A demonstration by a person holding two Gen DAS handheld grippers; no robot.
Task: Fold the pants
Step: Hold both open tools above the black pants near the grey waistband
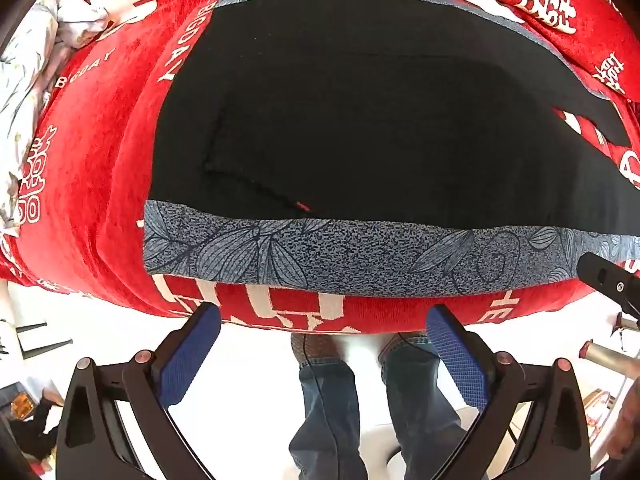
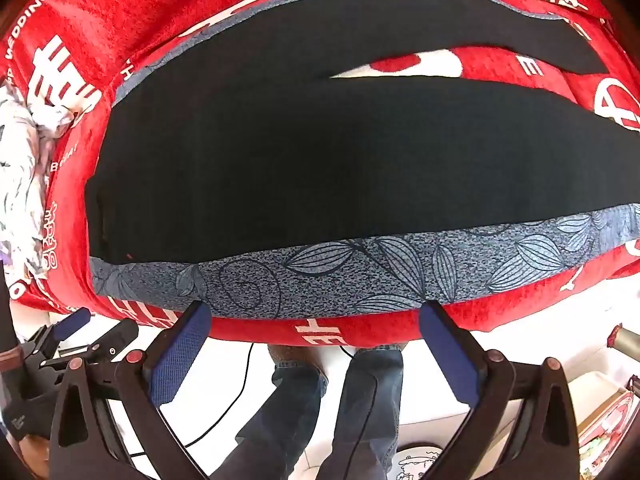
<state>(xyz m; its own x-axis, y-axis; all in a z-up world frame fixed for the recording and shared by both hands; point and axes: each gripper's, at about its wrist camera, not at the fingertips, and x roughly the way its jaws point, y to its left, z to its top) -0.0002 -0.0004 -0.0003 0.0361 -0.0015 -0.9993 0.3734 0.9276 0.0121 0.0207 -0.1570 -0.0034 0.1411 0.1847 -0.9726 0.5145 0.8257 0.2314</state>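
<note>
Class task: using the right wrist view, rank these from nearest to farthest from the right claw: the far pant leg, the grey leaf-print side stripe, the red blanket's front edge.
From the right claw, which is open:
1. Red blanket's front edge, directly between and below the fingertips.
2. Grey leaf-print side stripe, just beyond, running across the near side of the pants.
3. Far pant leg, top right.

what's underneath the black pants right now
The black pants lie flat on a red blanket with white lettering, which shows all around them and between the two legs. What the blanket covers cannot be seen.
</note>
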